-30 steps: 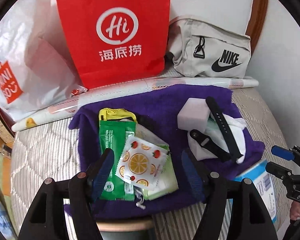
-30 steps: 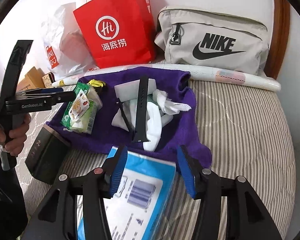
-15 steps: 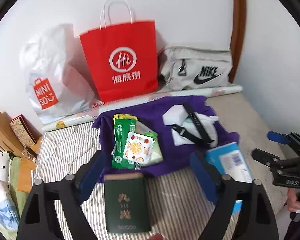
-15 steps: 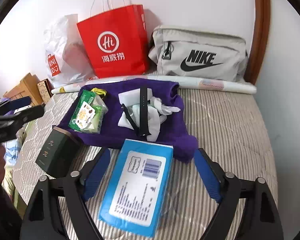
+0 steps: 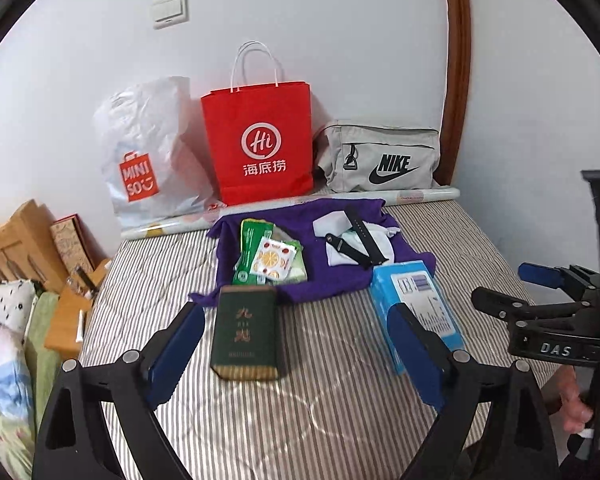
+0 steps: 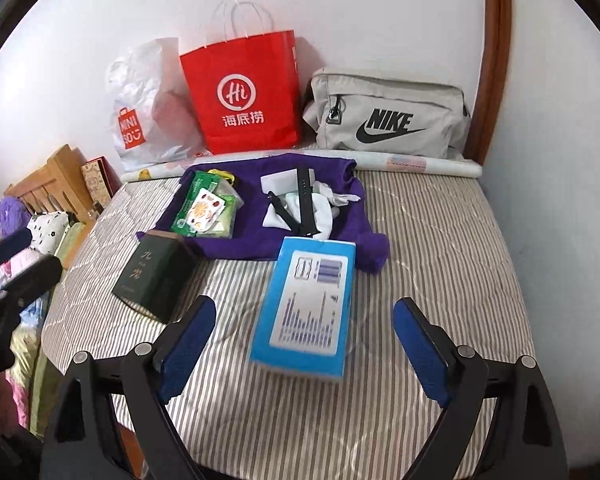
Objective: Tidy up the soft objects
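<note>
A purple towel (image 5: 320, 288) (image 6: 260, 240) lies spread on the striped mattress. On it lie green wet-wipe packs (image 5: 270, 254) (image 6: 204, 208), a white sponge (image 5: 332, 224) (image 6: 278, 182), white cloth (image 6: 320, 216) and a black watch strap (image 5: 364, 240) (image 6: 305, 196). A dark green box (image 5: 246, 332) (image 6: 152, 276) and a blue box (image 5: 416, 308) (image 6: 312, 304) lie in front of the towel. My left gripper (image 5: 296, 348) is open above the green box. My right gripper (image 6: 304, 344) is open over the blue box, and also shows in the left wrist view (image 5: 512, 292).
Against the wall stand a white Miniso bag (image 5: 148, 160) (image 6: 144, 116), a red paper bag (image 5: 260, 144) (image 6: 240, 96) and a grey Nike pouch (image 5: 380, 160) (image 6: 384, 116). A rolled sheet (image 6: 420, 164) lies behind the towel. Wooden furniture (image 5: 16, 240) and bedding (image 5: 4, 340) are at left.
Both grippers have pulled back and up from the towel. The green box and the blue box now lie in full view in front of them.
</note>
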### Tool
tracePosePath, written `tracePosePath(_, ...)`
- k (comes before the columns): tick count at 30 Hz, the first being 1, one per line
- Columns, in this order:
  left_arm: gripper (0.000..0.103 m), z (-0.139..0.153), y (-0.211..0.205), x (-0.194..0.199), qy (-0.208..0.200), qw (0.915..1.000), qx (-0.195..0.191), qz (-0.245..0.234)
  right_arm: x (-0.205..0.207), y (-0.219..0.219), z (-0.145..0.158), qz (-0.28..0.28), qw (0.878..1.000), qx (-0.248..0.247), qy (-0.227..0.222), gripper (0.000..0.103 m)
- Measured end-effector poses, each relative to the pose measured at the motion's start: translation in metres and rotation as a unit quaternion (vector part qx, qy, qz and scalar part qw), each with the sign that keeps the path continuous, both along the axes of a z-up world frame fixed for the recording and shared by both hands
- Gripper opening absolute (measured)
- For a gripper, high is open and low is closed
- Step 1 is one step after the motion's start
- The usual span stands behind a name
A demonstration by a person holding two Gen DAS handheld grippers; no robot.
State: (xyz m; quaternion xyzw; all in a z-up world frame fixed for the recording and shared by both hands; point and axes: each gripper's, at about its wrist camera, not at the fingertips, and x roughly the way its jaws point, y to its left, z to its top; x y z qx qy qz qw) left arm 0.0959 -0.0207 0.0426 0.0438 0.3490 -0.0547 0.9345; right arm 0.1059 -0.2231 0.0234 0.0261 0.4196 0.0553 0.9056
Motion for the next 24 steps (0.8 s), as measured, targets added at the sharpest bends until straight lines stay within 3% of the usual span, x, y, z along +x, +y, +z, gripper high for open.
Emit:
tracePosePath(8,0.093,-0.008,0.005,-0.043,-0.003,0.9996,-0.019,0.023,-0.052,0.003,0.015,-0.004,0.999,-0.021,-0.046,0.099)
tracePosePath(24,0.093,-0.006,0.003,-0.078,-0.011,0.9991,-0.017,0.037,-0.09,-0.002,0.017,-0.007,0.998,-0.028,-0.059,0.102)
